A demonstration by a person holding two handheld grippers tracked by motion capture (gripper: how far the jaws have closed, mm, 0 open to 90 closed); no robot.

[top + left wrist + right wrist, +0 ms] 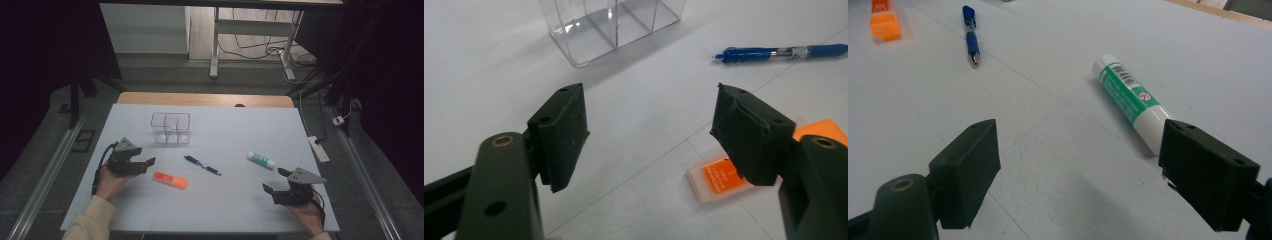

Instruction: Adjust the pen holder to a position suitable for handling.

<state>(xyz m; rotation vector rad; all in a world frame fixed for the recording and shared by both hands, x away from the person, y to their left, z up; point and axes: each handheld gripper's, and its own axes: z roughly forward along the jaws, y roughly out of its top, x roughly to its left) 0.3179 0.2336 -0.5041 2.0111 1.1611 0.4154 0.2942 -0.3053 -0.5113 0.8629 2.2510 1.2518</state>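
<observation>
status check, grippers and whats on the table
Left gripper open, empty, by orange case. Right gripper open, empty, near glue stick. Blue pen mid-table, clear organizer behind. Nothing blocking.

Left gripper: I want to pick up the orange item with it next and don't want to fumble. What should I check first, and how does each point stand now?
1. Left gripper open: ok, its jaws stand wide apart in the left gripper view.
2. Nothing held between its jaws: ok.
3. Orange item free to grasp: ok, it lies flat on the white table, apart from the blue pen.
4. Jaws lined up over it: not ok, it lies under the one jaw, not between the two.
5. Right gripper out of the way: ok, open near the glue stick.
6. Clear organizer empty: ok, as far as the views show.
</observation>
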